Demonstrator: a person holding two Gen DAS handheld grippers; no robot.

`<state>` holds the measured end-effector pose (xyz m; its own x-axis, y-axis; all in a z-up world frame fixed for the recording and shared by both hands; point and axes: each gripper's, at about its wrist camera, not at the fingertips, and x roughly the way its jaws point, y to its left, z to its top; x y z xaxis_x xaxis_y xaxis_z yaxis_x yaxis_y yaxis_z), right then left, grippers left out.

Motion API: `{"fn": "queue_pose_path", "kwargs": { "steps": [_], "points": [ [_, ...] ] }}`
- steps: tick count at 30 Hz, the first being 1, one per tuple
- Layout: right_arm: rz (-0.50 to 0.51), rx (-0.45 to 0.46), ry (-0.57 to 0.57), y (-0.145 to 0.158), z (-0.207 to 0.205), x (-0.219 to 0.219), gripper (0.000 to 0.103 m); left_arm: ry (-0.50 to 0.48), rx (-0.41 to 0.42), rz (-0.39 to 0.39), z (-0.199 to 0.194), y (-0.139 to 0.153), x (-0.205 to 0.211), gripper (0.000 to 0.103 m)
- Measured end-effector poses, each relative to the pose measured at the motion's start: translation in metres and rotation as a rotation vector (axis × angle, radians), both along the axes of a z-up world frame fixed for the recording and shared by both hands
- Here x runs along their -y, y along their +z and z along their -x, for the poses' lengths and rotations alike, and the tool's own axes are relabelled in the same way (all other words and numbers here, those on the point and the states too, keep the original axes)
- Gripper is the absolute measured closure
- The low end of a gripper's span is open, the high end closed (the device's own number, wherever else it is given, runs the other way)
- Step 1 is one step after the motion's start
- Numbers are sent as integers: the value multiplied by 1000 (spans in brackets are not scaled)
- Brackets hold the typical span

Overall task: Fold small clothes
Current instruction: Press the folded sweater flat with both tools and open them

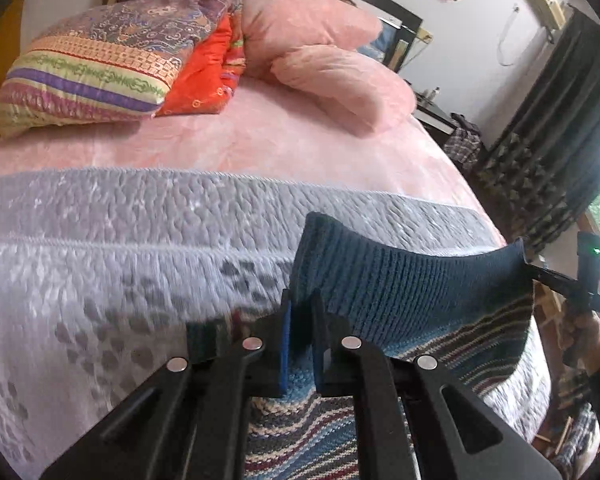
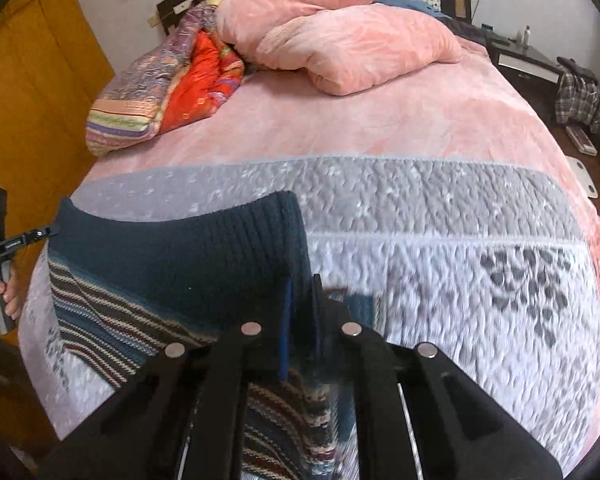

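Above the grey quilt (image 2: 440,208) at the foot of the bed (image 1: 260,140), I hold a small striped knit sweater (image 1: 400,284) stretched between my two claws. My left claw (image 1: 300,320) is clamped on one corner of its dark blue ribbed hem, my right claw (image 2: 302,304) is clamped on the other corner, and the hem is raised in a sagging line between them while the striped body trails down toward me. Pink pillows (image 2: 340,40) lie well apart at the head of the bed. I judge this the opening of a fold: the garment is lifted, not yet laid. Next I would carry both corners forward together, keeping the hem level, and lower it flat onto the quilt.
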<state>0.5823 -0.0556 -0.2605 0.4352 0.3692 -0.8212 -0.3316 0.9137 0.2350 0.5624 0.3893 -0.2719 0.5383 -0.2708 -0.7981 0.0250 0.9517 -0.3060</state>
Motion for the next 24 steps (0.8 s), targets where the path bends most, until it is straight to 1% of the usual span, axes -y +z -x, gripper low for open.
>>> {"fn": "queue_pose_path", "kwargs": {
  "steps": [3,4,7,12,16,18,22,23,24],
  "points": [
    [42,-13,-11,-15,-21,-8,96,8,-26,-37,-21,-11,1,95],
    [51,-20,-17,-22,-28,-10,96,8,-43,-60,-31,-19,3,95],
    [77,-44,-32,-40,-43,-16,96,22,-77,-81,-48,-39,3,95],
    [115,-94,-49,-76,-66,-23,96,42,-142,-89,-69,-76,1,95],
    [120,-150,-67,-107,-78,-23,96,68,-217,-75,-79,-115,-5,95],
    [116,-172,-77,-119,-82,-23,96,74,-241,-67,-81,-127,-6,95],
    [133,-207,-85,-142,-85,-26,95,72,-300,-94,-83,-152,-3,94],
    [136,-221,-89,-148,-85,-26,88,77,-335,-97,-84,-161,-2,88],
    [147,-230,-97,-153,-85,-26,82,90,-338,-100,-83,-163,-4,81]
  ]
}}
